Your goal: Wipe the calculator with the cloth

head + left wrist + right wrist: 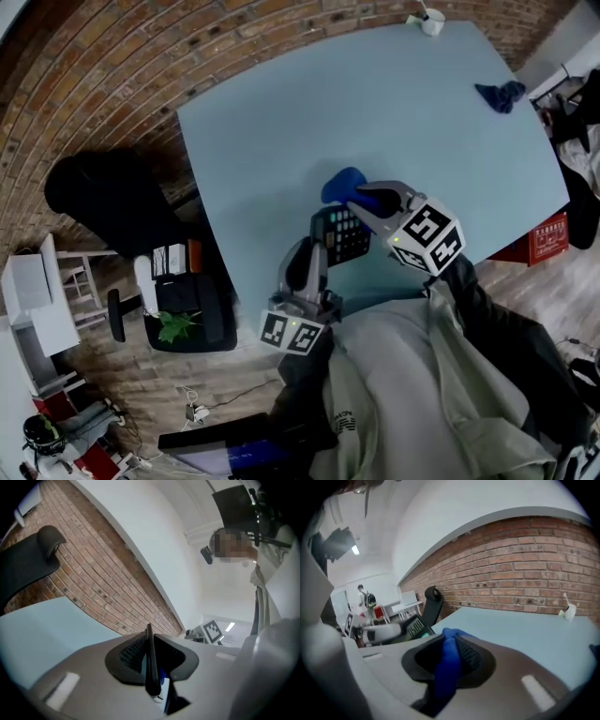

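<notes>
Centre of frame: left gripper (317,251) clamps the calculator (345,234) by its lower-left edge. Right gripper (364,199) pinches the blue cloth (339,184) just above it.

The cloth (447,663) is showing up bright blue, the calculator (342,234) is looking black with light keys, and the surface (375,103) is coming out pale blue. The left gripper (314,248) and right gripper (364,199) are both sporting grey bodies and black-and-white square markers. The brick wall (525,564) is glowing reddish-brown.
</notes>
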### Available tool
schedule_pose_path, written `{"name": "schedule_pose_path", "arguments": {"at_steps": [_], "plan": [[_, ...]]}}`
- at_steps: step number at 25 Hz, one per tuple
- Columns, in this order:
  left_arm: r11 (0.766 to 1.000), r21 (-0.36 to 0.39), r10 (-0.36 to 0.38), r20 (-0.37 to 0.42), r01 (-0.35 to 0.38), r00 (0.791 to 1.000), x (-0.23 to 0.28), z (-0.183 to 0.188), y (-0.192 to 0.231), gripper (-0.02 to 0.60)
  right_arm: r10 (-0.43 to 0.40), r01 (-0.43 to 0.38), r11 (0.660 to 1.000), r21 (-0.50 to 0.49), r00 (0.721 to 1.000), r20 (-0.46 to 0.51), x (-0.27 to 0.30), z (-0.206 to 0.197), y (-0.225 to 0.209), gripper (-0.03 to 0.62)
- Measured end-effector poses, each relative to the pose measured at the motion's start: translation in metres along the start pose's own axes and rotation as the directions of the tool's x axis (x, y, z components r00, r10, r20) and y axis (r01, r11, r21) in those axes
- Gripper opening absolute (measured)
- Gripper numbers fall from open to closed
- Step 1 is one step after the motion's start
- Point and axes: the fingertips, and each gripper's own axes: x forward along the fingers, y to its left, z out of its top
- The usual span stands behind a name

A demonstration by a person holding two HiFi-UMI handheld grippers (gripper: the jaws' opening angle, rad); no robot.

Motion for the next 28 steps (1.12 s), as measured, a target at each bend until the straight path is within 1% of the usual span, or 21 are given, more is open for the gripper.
{"name": "schedule_pose_path", "arguments": {"at_steps": [2,4,5,6,7,8,9,10,12,13,14,15,16,18,19,21,22,23,25,27,28], "plan": [[1.0,0.021,-0.011,-0.009,0.011,1.0,0.005,-0.003,-0.007,0.052,0.094,-0.097,0.994,0.044,0.994,0.064,0.002,0.025,0.025,0.064],[1.0,-0.023,0.005,0.011,-0.004,1.0,0.005,-0.002,-0.004,0.048,0.166,-0.169,0.985,0.021,0.979,0.115,0.005,0.05,0.05,0.064],[0.998,-0.054,0.018,0.03,-0.016,0.999,0.003,0.001,-0.001,0.046,0.179,-0.18,0.984,-0.008,0.977,0.118,0.008,0.055,0.056,0.064],[0.997,-0.072,0.034,0.045,-0.031,0.998,0.0,0.006,0.003,0.046,0.177,-0.174,0.984,-0.036,0.979,0.105,0.01,0.054,0.057,0.064],[0.996,-0.073,0.052,0.054,-0.047,0.997,-0.003,0.01,0.005,0.046,0.164,-0.161,0.986,-0.049,0.983,0.083,0.012,0.047,0.053,0.064],[0.996,-0.064,0.068,0.058,-0.065,0.996,-0.006,0.014,0.007,0.046,0.147,-0.145,0.989,-0.042,0.987,0.061,0.012,0.037,0.045,0.064],[0.995,-0.058,0.084,0.064,-0.081,0.994,-0.01,0.018,0.01,0.046,0.127,-0.127,0.992,-0.013,0.991,0.045,0.01,0.026,0.034,0.064],[0.993,-0.067,0.102,0.075,-0.097,0.992,-0.015,0.022,0.015,0.046,0.105,-0.106,0.994,0.027,0.994,0.036,0.006,0.016,0.023,0.064],[0.982,-0.134,0.146,0.116,-0.13,0.982,-0.024,0.028,0.028,0.046,0.046,-0.048,0.996,0.078,0.998,0.033,-0.004,0.004,0.004,0.064],[0.974,-0.178,0.17,0.143,-0.143,0.975,-0.028,0.031,0.034,0.046,0.018,-0.021,0.998,0.067,0.999,0.041,-0.01,0.002,0.002,0.064],[0.964,-0.218,0.191,0.17,-0.152,0.967,-0.031,0.033,0.039,0.046,0.004,-0.006,1.0,0.029,0.998,0.055,-0.015,0.005,0.007,0.064],[0.956,-0.25,0.206,0.191,-0.155,0.96,-0.032,0.035,0.042,0.046,0.008,-0.006,0.999,-0.033,0.998,0.066,-0.018,0.008,0.019,0.064],[0.95,-0.272,0.215,0.206,-0.155,0.955,-0.031,0.037,0.042,0.046,0.032,-0.025,0.994,-0.109,0.997,0.064,-0.018,0.011,0.038,0.064],[0.944,-0.297,0.214,0.215,-0.145,0.953,-0.023,0.038,0.038,0.046,0.121,-0.115,0.96,-0.255,0.993,0.005,-0.013,0.007,0.086,0.064],[0.944,-0.3,0.208,0.211,-0.139,0.955,-0.019,0.038,0.036,0.046,0.175,-0.177,0.938,-0.299,0.984,-0.034,-0.01,-0.001,0.109,0.064],[0.942,-0.308,0.197,0.196,-0.131,0.961,-0.014,0.036,0.031,0.048,0.264,-0.283,0.903,-0.324,0.959,-0.101,-0.008,-0.018,0.141,0.064],[0.939,-0.32,0.193,0.191,-0.125,0.962,-0.014,0.035,0.031,0.048,0.284,-0.308,0.897,-0.318,0.951,-0.121,-0.009,-0.024,0.146,0.061],[0.934,-0.336,0.191,0.191,-0.119,0.963,-0.015,0.036,0.031,0.048,0.286,-0.313,0.898,-0.309,0.949,-0.131,-0.012,-0.028,0.144,0.061],[0.921,-0.378,0.189,0.213,-0.097,0.959,-0.019,0.04,0.034,0.051,0.255,-0.282,0.913,-0.294,0.958,-0.129,-0.019,-0.031,0.124,0.061],[0.892,-0.446,0.196,0.244,-0.069,0.95,-0.023,0.045,0.038,0.054,0.184,-0.209,0.928,-0.308,0.977,-0.108,-0.029,-0.027,0.097,0.061],[0.878,-0.475,0.2,0.256,-0.057,0.946,-0.024,0.047,0.04,0.054,0.147,-0.172,0.929,-0.328,0.984,-0.101,-0.035,-0.024,0.086,0.061]]}}
